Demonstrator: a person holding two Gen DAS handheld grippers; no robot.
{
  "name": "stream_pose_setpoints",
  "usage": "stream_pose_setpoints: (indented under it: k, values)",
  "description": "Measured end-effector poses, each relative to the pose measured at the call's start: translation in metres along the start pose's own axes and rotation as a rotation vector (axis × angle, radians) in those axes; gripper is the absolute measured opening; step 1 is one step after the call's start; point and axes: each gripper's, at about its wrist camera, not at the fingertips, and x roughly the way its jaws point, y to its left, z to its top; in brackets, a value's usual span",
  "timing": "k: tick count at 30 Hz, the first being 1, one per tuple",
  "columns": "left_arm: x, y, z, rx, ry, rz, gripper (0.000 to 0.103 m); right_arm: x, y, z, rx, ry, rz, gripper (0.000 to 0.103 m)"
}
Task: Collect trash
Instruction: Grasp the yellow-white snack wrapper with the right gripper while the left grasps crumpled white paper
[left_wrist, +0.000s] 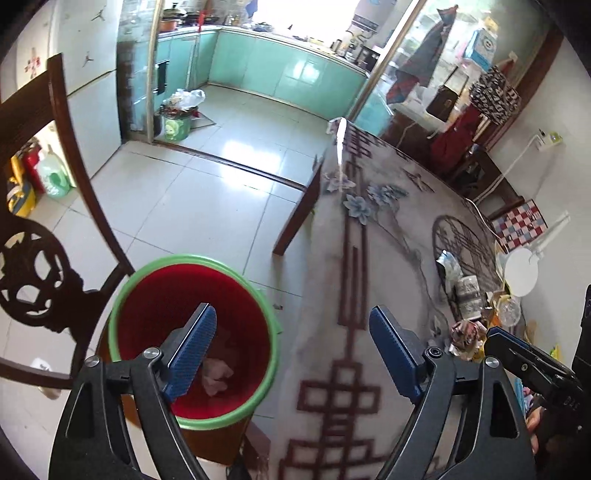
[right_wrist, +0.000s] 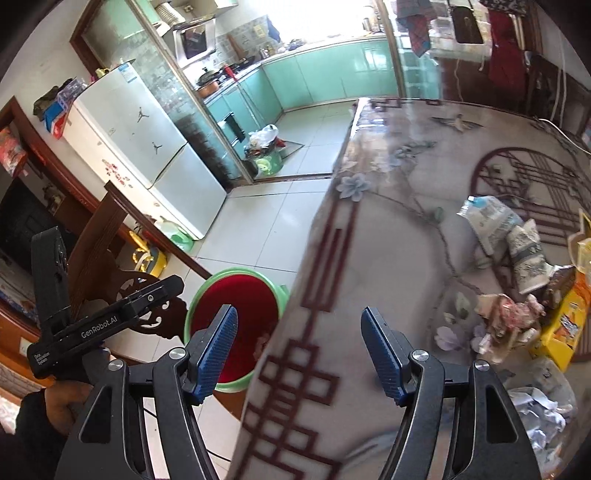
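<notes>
A red bin with a green rim (left_wrist: 192, 332) stands on the floor beside the table; it also shows in the right wrist view (right_wrist: 236, 325). Pinkish crumpled trash (left_wrist: 218, 373) lies in its bottom. My left gripper (left_wrist: 291, 354) is open and empty, straddling the bin's rim and the table edge. My right gripper (right_wrist: 299, 354) is open and empty above the table edge. Trash lies on the table to the right: a crumpled wrapper (right_wrist: 506, 325), a crushed plastic bottle (right_wrist: 491, 221), a yellow packet (right_wrist: 561, 325) and crumpled white paper (right_wrist: 539, 410).
The table (right_wrist: 388, 258) has a patterned cloth. A dark wooden chair (left_wrist: 44, 221) stands left of the bin. A white fridge (right_wrist: 140, 147) is at the far left. A full green bin (left_wrist: 177, 122) stands by the kitchen doorway. A white lamp (left_wrist: 521, 269) stands on the table.
</notes>
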Motion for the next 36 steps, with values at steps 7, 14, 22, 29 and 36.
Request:
stream_pose_setpoints:
  k: [7, 14, 22, 29, 36]
  values:
    - [0.020, -0.086, -0.024, 0.087, 0.080, -0.121, 0.088, -0.069, -0.101, -0.030, 0.063, 0.005, -0.154, 0.069]
    - [0.046, -0.192, -0.077, 0.212, 0.224, -0.254, 0.088, -0.122, -0.203, -0.098, -0.011, 0.204, -0.292, 0.069]
    - [0.070, -0.268, -0.131, 0.243, 0.381, -0.292, 0.088, -0.098, -0.272, -0.159, 0.020, 0.359, -0.282, 0.065]
    - [0.088, -0.298, -0.160, 0.240, 0.472, -0.265, 0.088, -0.116, -0.319, -0.174, 0.127, 0.288, -0.274, 0.015]
    - [0.115, -0.307, -0.177, 0.199, 0.556, -0.194, 0.088, -0.174, -0.344, -0.146, 0.198, 0.090, -0.319, 0.013]
